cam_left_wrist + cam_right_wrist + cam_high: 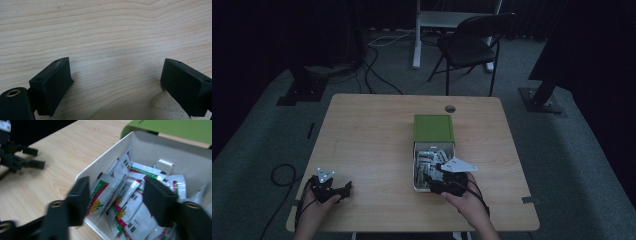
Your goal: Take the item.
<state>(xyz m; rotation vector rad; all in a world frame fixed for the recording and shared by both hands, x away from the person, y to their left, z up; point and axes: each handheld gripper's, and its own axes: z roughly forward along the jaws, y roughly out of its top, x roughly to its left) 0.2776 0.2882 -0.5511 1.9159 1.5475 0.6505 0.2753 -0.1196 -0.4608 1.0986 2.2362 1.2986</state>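
Note:
A white box with its green lid folded back stands right of the table's middle. Several white, red and green sachets with a yellow flower print lie in it. My right gripper dips into the box's near end. Its jaws stand partly apart with sachets between them, and no firm pinch shows. My left gripper rests low over bare wood near the front left corner, open and with nothing in it. It also appears far off in the right gripper view.
The wooden table has a cable hole near its far edge. Beyond it stand a black folding chair and a white desk frame. Cables lie on the grey floor.

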